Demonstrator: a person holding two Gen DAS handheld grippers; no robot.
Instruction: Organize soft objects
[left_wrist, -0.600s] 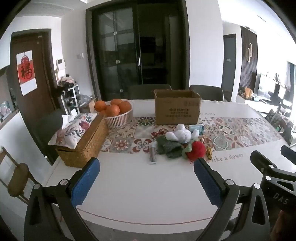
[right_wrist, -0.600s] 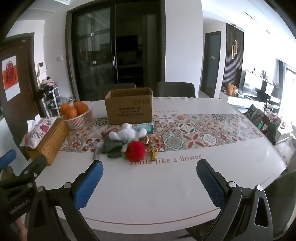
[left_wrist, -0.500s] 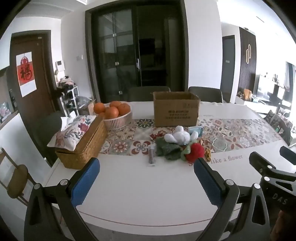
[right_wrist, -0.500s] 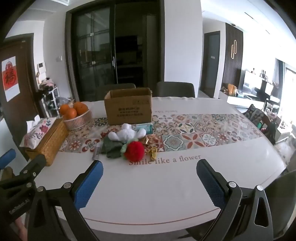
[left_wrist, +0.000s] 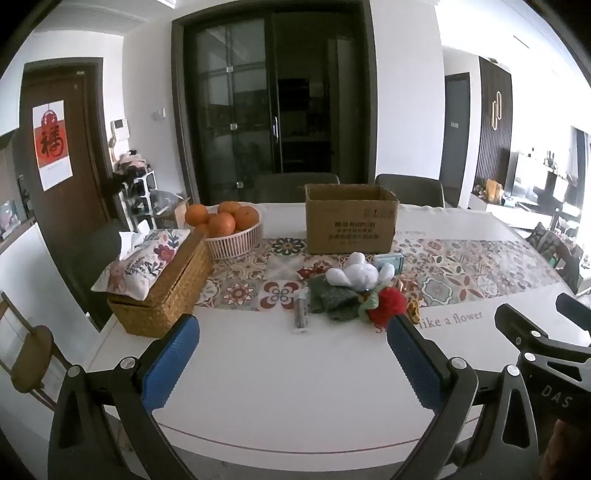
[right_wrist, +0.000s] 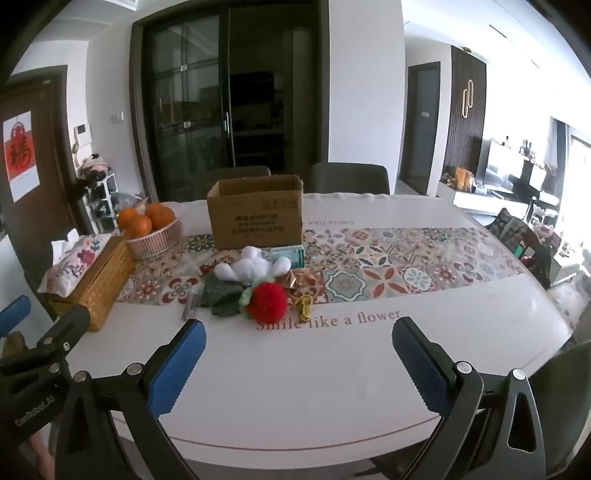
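A pile of soft things lies mid-table: a white plush toy (left_wrist: 354, 274) (right_wrist: 255, 266), a dark green knitted cloth (left_wrist: 332, 298) (right_wrist: 221, 295) and a red pompom (left_wrist: 386, 311) (right_wrist: 266, 301). An open cardboard box (left_wrist: 351, 223) (right_wrist: 256, 216) stands just behind them. My left gripper (left_wrist: 291, 354) is open and empty over the near table edge, well short of the pile. My right gripper (right_wrist: 299, 354) is also open and empty, held level beside it.
A wicker tissue box (left_wrist: 162, 284) with a floral cover stands at the left, with a basket of oranges (left_wrist: 229, 229) behind it. A small tube (left_wrist: 301, 314), a teal pack (right_wrist: 290, 254) and gold trinkets (right_wrist: 304, 308) lie around the pile. Chairs stand behind the table (left_wrist: 277, 369).
Both views have shifted slightly; the pile sits a touch higher in the left wrist view. Both grippers stay open and empty.
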